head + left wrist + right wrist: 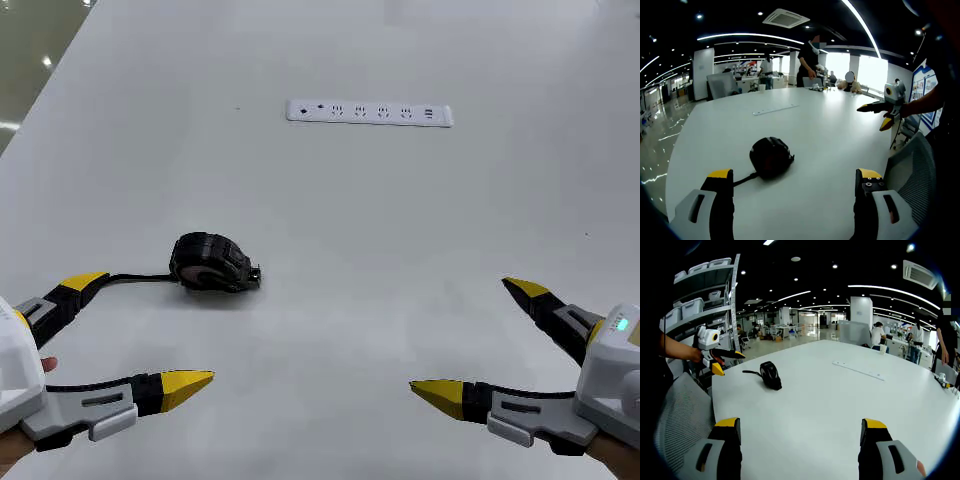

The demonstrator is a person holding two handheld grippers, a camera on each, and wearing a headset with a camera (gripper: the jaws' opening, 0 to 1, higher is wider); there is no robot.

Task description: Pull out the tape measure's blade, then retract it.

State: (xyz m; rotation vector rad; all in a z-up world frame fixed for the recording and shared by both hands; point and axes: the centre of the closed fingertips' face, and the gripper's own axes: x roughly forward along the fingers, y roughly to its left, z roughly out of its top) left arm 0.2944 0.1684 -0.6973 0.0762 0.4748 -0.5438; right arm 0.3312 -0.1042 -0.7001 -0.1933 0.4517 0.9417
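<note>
White tabletop (400,220) carries a black tape measure (212,264), blade retracted, lying just ahead of the left tongs (150,329), its black cord (140,278) trailing toward their outer tip. Both the left and the right tongs (462,335) are spread wide, pinching nothing. Farther beyond them lies a white power strip (370,112).
</note>
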